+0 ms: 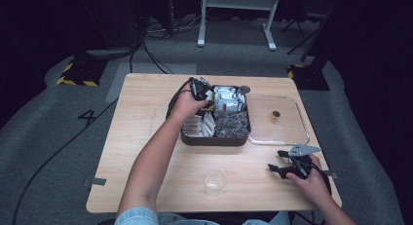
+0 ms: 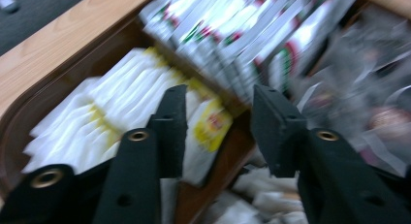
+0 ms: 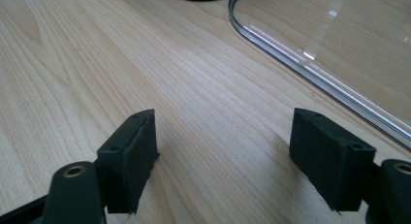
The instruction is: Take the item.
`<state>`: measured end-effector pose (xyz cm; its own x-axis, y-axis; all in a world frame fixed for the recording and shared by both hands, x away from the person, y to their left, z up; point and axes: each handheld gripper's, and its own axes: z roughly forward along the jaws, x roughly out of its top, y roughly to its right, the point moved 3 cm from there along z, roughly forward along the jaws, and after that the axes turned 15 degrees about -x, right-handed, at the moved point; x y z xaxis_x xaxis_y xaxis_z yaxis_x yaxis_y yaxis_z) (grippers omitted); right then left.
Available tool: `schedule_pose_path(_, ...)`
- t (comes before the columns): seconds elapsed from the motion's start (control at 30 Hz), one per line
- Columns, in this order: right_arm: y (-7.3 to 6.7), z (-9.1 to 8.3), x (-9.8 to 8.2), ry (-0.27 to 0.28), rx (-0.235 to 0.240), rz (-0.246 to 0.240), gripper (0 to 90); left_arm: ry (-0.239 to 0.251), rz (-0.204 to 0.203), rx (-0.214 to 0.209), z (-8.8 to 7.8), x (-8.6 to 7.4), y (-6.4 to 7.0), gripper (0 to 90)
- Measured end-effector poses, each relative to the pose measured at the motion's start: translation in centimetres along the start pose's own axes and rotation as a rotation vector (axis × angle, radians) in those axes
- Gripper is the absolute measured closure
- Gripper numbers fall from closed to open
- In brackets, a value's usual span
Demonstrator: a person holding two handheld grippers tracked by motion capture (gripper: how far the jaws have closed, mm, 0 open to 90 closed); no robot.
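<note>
We are at the start of the picking, we judge; our left gripper (image 2: 218, 122) hangs over the dark box (image 1: 214, 139) with its jaws apart around a white tea sachet with a yellow label (image 2: 209, 124), not pressing it yet; lifting it out is left. The sachet stands upright in its row, at the box's 9 o'clock side, thin and papery. Our right gripper (image 3: 223, 151) rests open and empty at the table's (image 1: 146, 152) 4 o'clock, near the clear lid (image 1: 287, 130); a plastic cup (image 1: 214, 180) waits at 6 o'clock.
</note>
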<state>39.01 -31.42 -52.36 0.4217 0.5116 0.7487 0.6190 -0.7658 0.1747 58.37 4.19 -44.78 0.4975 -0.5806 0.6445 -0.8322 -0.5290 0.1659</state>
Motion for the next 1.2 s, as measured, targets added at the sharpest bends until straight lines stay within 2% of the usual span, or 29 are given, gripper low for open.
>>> schedule_pose_path(0.17,0.0,0.0,0.0,0.003,0.005,-0.004,27.2,-0.011,-0.038,-0.01,0.5,-0.3,-0.7,66.4)
schedule_pose_path(0.27,0.0,0.0,0.0,0.003,0.007,-0.005,27.5,-0.001,-0.071,-0.038,0.6,-0.4,-1.1,72.6)
schedule_pose_path(0.33,0.0,0.0,0.0,0.005,0.01,-0.007,28.4,-0.01,-0.085,-0.036,0.7,-0.5,-1.4,73.2)
schedule_pose_path(0.67,-0.1,0.0,0.0,0.008,0.013,-0.009,29.2,-0.022,-0.098,-0.014,1.7,-0.5,-2.1,69.5)
schedule_pose_path(1.0,-0.1,0.0,0.0,0.009,0.014,-0.01,29.5,-0.078,-0.13,-0.036,2.2,-0.8,-2.2,76.0)
schedule_pose_path(1.2,-0.1,0.0,0.0,0.009,0.014,-0.01,29.5,-0.106,-0.128,-0.041,2.6,-1.0,-2.3,76.3)
